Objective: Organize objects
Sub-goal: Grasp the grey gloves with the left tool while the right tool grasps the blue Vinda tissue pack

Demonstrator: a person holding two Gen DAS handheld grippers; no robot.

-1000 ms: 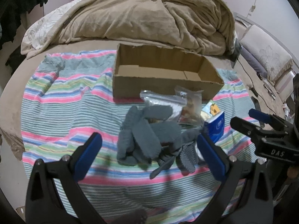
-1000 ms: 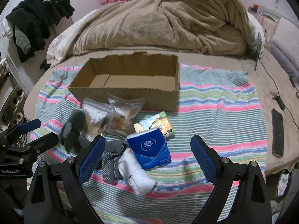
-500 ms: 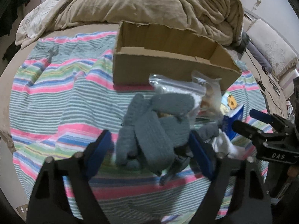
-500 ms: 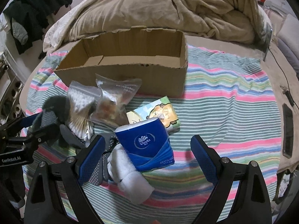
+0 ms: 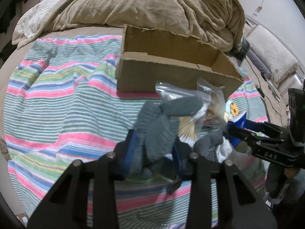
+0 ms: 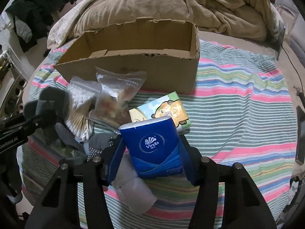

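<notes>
a: left gripper (image 5: pixel 156 152). state?
b: jaws have just been closing. the blue pads now press on both sides of the grey knit gloves (image 5: pixel 158 131), which bunch up between them. clamped, cloth in the grip.

a: right gripper (image 6: pixel 150 156)?
b: its jaws have also just been closing. the blue tissue pack (image 6: pixel 152 145) stands between the pads, and both pads sit against its sides. gripping the pack, as far as the right wrist view shows.

a: where does the pile lie?
b: on the striped towel (image 6: pixel 238 114) spread over the bed, just before the front wall of the cardboard box (image 6: pixel 133 57). the box sits open-topped toward the towel's far edge, with the tan duvet (image 6: pixel 171 5) heaped behind it.

a: what else is in the pile?
b: a clear bag of cotton swabs (image 6: pixel 80 105) beside the gloves. a second clear bag (image 6: pixel 116 97) with brownish contents leans against it; i cannot tell what is inside. a cartoon-printed pack (image 6: pixel 167 110) lies flat, partly under the blue pack's far end. a dotted grey glove (image 6: pixel 99 145) and a white sock (image 6: pixel 135 190) lie at the near side, between the two grippers.

a: anything off the towel?
b: dark clothes (image 6: pixel 43 3) hang at the far left, well apart from the pile.
</notes>
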